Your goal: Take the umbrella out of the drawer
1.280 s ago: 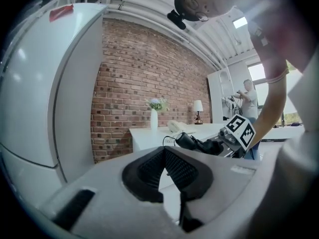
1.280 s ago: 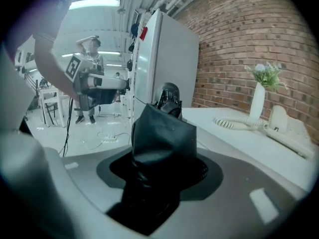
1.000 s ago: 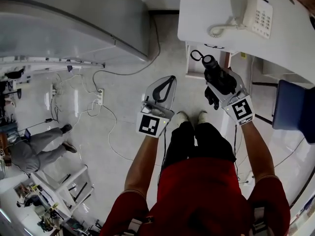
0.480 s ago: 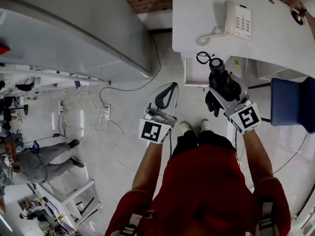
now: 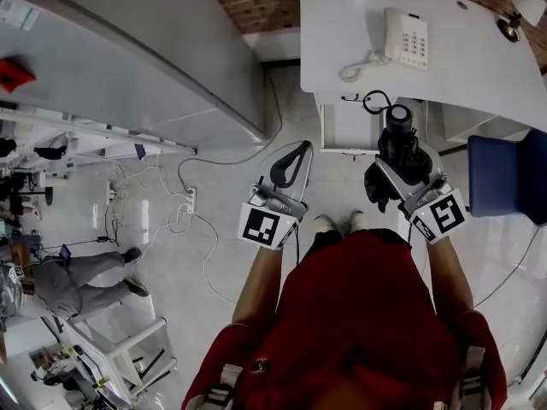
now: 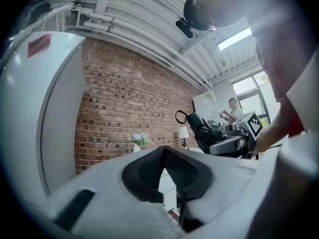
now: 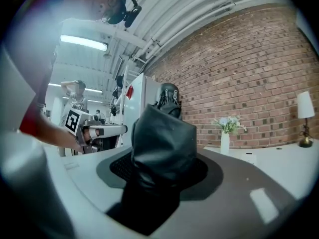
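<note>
**Umbrella out, in the right tongs:** You held the folded black umbrella (image 5: 398, 135) outside the white drawer unit (image 5: 346, 128), at its 3 o'clock in the head view. The right tongs (image 5: 400, 162) were clamped on the umbrella's bunched fabric. Its handle end and looped wrist strap (image 5: 373, 102) pointed toward 12 o'clock, at the near edge of the white surface (image 5: 479, 71).

A white telephone (image 5: 407, 37) sat on that surface at the umbrella's 12 o'clock, and a blue chair (image 5: 504, 178) stood at its 3 o'clock.

Your left tongs (image 5: 301, 148) were closed on nothing, tips together, at the umbrella's 9 o'clock and well apart from it. They aimed toward 12 o'clock like the right pair.

Your white shoes (image 5: 335, 223) showed on the pale floor between the two grippers.

In the right gripper view the dark fabric filled the gap between the pads. A brick wall (image 7: 249, 68) rose behind, and a vase of flowers (image 7: 225, 133) stood at the umbrella's 3 o'clock.
</note>
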`<action>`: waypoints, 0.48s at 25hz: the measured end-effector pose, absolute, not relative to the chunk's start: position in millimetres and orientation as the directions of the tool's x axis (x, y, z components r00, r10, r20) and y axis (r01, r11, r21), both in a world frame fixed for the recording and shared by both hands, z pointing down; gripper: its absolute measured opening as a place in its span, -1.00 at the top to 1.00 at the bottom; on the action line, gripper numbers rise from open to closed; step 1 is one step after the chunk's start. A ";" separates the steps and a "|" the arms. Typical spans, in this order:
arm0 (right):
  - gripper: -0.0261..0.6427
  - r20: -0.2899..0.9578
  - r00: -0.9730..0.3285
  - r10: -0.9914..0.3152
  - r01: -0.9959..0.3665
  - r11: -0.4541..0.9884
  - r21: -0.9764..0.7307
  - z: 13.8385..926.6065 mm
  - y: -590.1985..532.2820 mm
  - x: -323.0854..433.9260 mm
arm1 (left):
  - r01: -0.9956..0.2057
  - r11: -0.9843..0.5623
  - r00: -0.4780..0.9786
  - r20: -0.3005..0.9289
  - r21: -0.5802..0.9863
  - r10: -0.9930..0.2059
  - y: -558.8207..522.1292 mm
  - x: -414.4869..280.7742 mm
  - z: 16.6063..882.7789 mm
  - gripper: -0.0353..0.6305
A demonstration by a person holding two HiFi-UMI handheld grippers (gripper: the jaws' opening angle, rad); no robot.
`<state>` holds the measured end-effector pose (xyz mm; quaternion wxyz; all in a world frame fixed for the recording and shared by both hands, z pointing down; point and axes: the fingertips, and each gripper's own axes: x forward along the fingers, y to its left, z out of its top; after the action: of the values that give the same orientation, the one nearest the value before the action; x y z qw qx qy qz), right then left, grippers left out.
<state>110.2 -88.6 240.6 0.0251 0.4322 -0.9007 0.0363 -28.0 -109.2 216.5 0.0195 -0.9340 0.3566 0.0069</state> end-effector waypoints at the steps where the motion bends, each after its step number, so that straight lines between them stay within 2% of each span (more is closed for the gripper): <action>1: 0.15 0.072 -0.623 -0.778 -0.782 0.622 -0.045 236.4 -82.4 112.0 | -0.667 -0.744 0.745 -0.034 -0.029 -0.666 -104.5 -28.1 212.9 0.87; 12: 0.15 0.057 -0.608 -0.792 -0.794 0.606 -0.048 222.2 -62.5 121.1 | -0.666 -0.745 0.746 -0.043 -0.027 -0.665 -85.5 -30.2 202.9 0.87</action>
<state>121.1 -62.5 222.2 0.0151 0.4426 -0.8960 0.0340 -30.2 -85.5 202.9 0.0204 -0.9341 0.3562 0.0154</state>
